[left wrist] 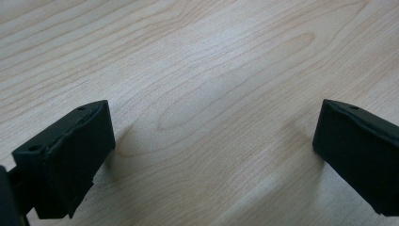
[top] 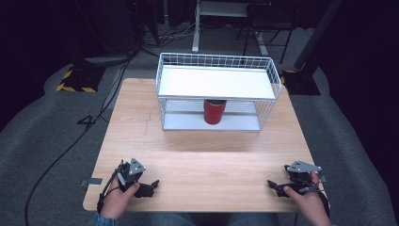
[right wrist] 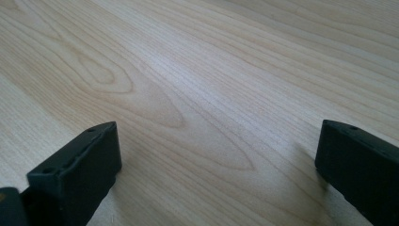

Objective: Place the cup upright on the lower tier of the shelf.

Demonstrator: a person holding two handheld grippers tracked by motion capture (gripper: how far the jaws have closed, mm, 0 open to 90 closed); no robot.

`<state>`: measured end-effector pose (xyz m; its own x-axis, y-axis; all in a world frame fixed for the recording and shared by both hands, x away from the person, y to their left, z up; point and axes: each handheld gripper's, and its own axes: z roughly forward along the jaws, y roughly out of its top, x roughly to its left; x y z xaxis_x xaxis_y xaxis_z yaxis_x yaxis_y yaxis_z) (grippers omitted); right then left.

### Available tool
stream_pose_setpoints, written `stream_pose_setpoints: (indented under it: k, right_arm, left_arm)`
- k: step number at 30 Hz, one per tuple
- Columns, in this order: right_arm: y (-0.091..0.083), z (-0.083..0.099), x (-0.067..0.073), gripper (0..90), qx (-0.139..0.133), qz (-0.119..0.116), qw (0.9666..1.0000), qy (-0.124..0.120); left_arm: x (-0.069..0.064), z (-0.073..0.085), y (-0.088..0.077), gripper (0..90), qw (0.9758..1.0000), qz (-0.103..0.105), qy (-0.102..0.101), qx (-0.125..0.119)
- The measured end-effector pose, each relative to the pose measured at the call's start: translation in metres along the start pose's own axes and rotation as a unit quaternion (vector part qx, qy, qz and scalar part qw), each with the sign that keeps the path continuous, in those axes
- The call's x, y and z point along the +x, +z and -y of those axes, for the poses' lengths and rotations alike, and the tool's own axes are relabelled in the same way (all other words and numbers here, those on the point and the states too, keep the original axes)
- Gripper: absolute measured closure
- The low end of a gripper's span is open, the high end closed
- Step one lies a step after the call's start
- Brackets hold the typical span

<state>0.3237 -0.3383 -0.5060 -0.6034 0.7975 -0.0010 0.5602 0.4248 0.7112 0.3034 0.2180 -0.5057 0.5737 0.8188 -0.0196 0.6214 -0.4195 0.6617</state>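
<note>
Two claws, both low at the near edge of the wooden surface (top: 197,155). Left claw (top: 149,186): jaws spread wide, released, bare wood between them. One red can (top: 214,111) stands upright on the lower level of one white wire rack (top: 268,70) at the far middle, well apart from both. Right claw (top: 276,187): jaws apart, released, nothing between.

A dim lab or studio — weighted stand bases (top: 77,77) with hazard stripes, floor cables (top: 61,155), grey carpet around one wooden table (top: 197,165).
</note>
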Motion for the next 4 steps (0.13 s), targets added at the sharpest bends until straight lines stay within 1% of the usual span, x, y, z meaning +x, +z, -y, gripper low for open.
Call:
stream_pose_setpoints:
  k: [3,4]
  right_arm:
    - [-0.0003,0.0003,0.0003,0.2,0.001,0.000,1.0000,0.001]
    - [-0.0002,0.0003,0.0004,0.1,0.001,0.000,1.0000,0.000]
  left_arm:
    - [0.0003,-0.0001,0.0000,0.1,1.0000,0.000,0.002,0.000]
    - [0.0000,0.0000,0.0000,0.1,1.0000,0.000,0.000,0.000]
